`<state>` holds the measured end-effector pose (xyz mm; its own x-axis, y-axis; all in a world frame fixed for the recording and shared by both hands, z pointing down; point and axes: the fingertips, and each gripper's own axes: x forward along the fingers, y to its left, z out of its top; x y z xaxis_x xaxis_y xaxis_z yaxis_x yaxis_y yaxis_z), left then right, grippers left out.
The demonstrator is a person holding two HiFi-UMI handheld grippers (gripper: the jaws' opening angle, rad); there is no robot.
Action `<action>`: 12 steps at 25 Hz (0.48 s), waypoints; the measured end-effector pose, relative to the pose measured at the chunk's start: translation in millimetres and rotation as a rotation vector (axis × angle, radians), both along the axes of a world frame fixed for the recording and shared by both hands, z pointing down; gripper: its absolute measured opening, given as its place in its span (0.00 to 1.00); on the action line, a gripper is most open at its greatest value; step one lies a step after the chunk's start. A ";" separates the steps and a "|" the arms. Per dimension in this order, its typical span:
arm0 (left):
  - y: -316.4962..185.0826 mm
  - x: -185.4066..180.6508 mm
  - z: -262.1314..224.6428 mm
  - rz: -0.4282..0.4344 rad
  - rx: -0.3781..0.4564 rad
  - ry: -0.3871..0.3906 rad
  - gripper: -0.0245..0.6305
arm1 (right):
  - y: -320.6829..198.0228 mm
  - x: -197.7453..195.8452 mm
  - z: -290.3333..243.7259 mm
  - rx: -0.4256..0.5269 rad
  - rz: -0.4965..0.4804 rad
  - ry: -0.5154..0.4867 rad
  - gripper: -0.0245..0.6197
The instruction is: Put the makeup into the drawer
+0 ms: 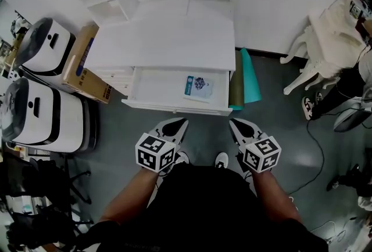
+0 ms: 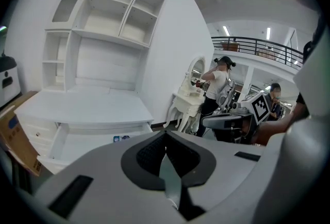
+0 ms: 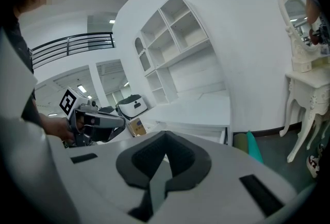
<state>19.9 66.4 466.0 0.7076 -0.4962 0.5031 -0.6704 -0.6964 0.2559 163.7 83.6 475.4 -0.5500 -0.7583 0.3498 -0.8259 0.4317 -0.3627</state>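
The white desk (image 1: 168, 42) has its drawer (image 1: 174, 107) pulled open. Inside it, toward the right, lies a flat blue-and-white makeup packet (image 1: 199, 87); in the left gripper view the makeup packet (image 2: 121, 139) shows just over the jaws. My left gripper (image 1: 181, 124) hovers over the floor just in front of the drawer's front edge, shut and holding nothing. Beside it, my right gripper (image 1: 235, 124) is likewise shut and holds nothing. In each gripper view the dark pads meet at the tip, on the left gripper (image 2: 165, 134) and on the right gripper (image 3: 165, 136).
Two white-and-black appliances (image 1: 40, 114) and a cardboard box (image 1: 87, 65) stand left of the desk. Teal and olive rolls (image 1: 250, 79) lean at its right side. A white dressing table and chair (image 1: 328, 42) stand further right, with a person (image 2: 216, 89) there. A cable (image 1: 317, 152) crosses the floor.
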 end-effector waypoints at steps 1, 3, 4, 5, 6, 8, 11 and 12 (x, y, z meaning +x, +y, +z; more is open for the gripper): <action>0.0 -2.1 1.2 0.005 -0.002 0.000 0.05 | 0.3 -2.2 1.9 -0.004 0.005 0.003 0.08; -0.5 -6.6 3.0 0.013 -0.005 0.001 0.05 | 1.0 -5.9 5.8 -0.014 0.016 0.008 0.08; -1.1 -8.8 3.2 0.015 -0.006 0.001 0.05 | 1.2 -7.7 7.3 -0.019 0.021 0.009 0.08; -1.9 -10.8 3.2 0.017 -0.006 0.002 0.05 | 1.2 -9.3 8.6 -0.024 0.024 0.012 0.08; -3.0 -12.6 3.0 0.018 -0.006 0.004 0.05 | 0.9 -10.8 9.5 -0.027 0.026 0.015 0.08; -6.0 -15.7 2.7 0.019 -0.006 0.006 0.05 | -0.8 -13.6 10.3 -0.032 0.027 0.020 0.08; -8.4 -18.7 2.8 0.021 -0.007 0.011 0.05 | -3.4 -17.9 10.5 -0.034 0.024 0.027 0.08; -8.6 -19.5 3.1 0.022 -0.006 0.011 0.05 | -4.0 -19.0 10.9 -0.034 0.022 0.031 0.08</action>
